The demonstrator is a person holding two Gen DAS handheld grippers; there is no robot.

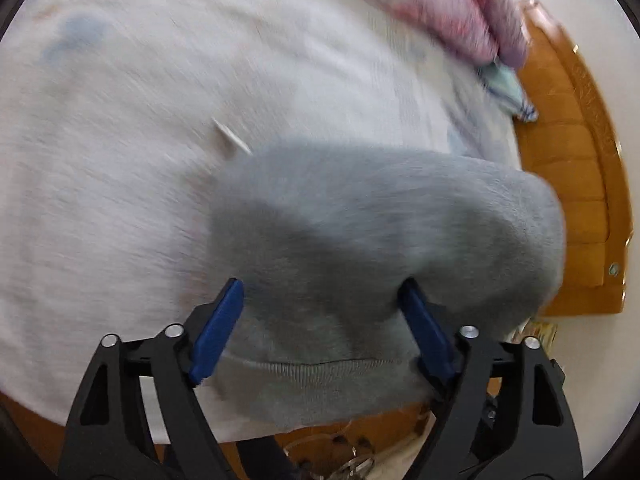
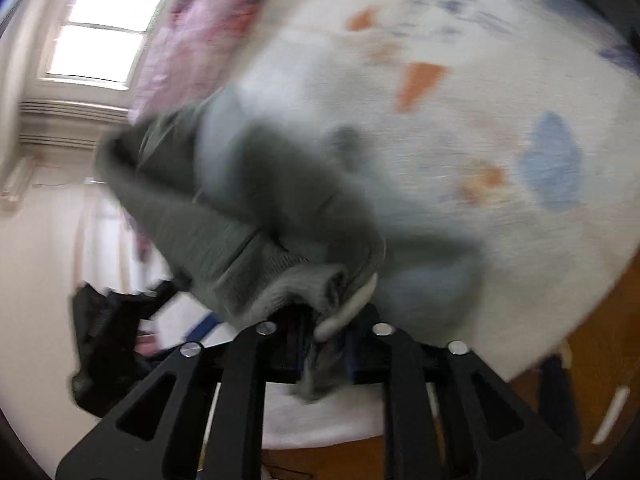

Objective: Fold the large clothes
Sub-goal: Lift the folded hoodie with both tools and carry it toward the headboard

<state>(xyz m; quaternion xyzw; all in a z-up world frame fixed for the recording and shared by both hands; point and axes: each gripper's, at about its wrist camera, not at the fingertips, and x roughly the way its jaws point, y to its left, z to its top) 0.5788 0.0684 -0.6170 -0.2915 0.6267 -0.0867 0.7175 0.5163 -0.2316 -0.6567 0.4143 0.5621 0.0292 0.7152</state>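
Left wrist: pale bedsheet (image 1: 160,160) over wooden bed frame (image 1: 572,184).

A wooden bed (image 1: 560,184) carries a white patterned sheet (image 1: 120,140), grey garment (image 1: 380,220) atop.

Counted: one grey sweatshirt (image 1: 384,216), one pink-and-red patterned cloth (image 1: 452,4), one small pale green cloth (image 1: 508,88), one white printed bed sheet (image 1: 120,140), one wooden bed frame (image 1: 568,184). Two grippers are seen, left (image 1: 320,304) and right (image 2: 324,344). One window (image 2: 104,28) is noted.
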